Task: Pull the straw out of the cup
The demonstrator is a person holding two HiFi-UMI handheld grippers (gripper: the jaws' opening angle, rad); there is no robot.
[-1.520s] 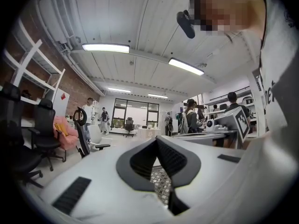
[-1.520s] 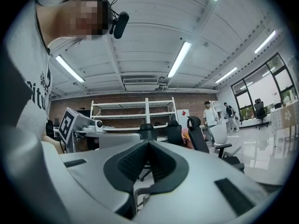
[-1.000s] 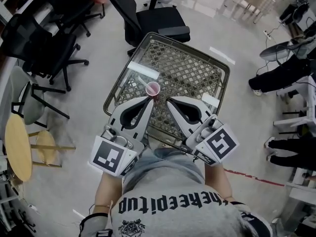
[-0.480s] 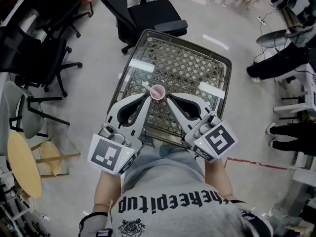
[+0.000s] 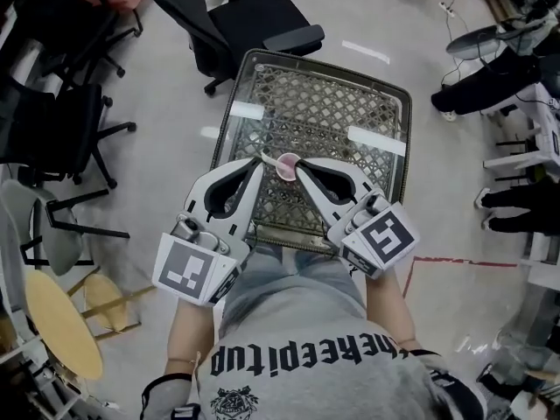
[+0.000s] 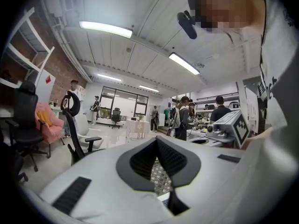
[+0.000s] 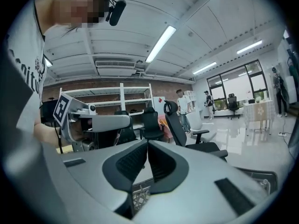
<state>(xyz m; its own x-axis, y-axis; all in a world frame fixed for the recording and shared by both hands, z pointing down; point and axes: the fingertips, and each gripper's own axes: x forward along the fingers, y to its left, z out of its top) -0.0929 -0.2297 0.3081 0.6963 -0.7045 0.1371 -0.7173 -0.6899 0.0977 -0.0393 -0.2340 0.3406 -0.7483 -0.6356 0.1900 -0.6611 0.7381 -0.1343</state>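
A pink cup [image 5: 287,166] sits near the near edge of the wire cart [image 5: 332,112], about halfway across it. A white straw [image 5: 268,157] leans out of the cup toward the left gripper [image 5: 259,162]. That gripper's jaws are pressed together at the tips, and nothing shows between them. The right gripper [image 5: 299,168] is just beside the cup on the other side. Its jaws are opening, a narrow slit apart, with nothing in the gap.

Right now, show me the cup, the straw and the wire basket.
cup [image 5: 286,166], head view, on its pink open rim.
straw [image 5: 269,157], head view, on the white end sticking out to the left.
wire basket [image 5: 325,112], head view, on bare mesh floor.
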